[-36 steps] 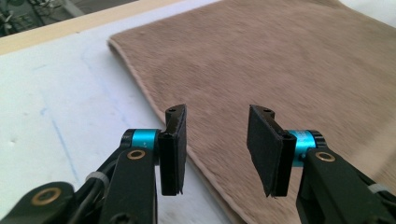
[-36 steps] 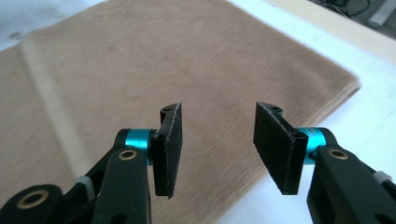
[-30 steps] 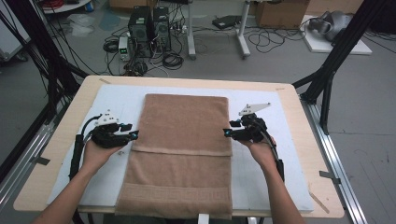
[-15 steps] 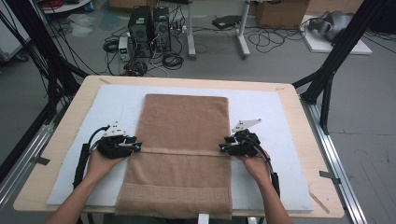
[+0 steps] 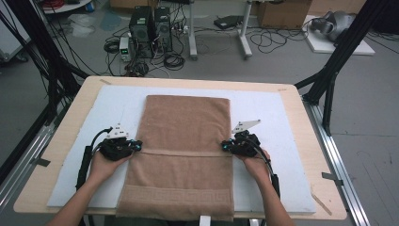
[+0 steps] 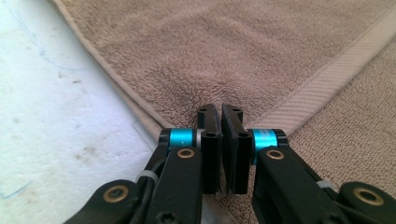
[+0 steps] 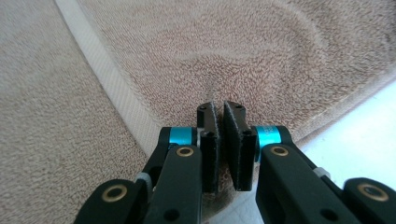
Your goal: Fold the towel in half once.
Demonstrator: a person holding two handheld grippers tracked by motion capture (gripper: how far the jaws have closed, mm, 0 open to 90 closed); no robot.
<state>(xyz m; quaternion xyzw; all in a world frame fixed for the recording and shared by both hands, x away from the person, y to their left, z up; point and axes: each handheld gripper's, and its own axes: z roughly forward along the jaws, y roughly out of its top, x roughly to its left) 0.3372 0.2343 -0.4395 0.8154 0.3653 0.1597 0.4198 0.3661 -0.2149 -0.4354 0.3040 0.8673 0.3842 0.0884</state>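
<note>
Towel (image 5: 183, 141): tan terry rectangle, flat woven band.

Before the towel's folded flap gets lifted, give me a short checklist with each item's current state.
1. Left tongs closed on the towel at the flap's left corner: ok; they have just been closing, cloth puckers between the pads.
2. Right tongs closed on the flap's right corner: ok, same pucker.
3. Both grips at the same height along the woven band: ok in the high view.
4. How many layers each grip caught: cannot tell.
5. Towel lies flat and square on the white mat: ok.
6. Cables clear of the towel: ok.
</note>
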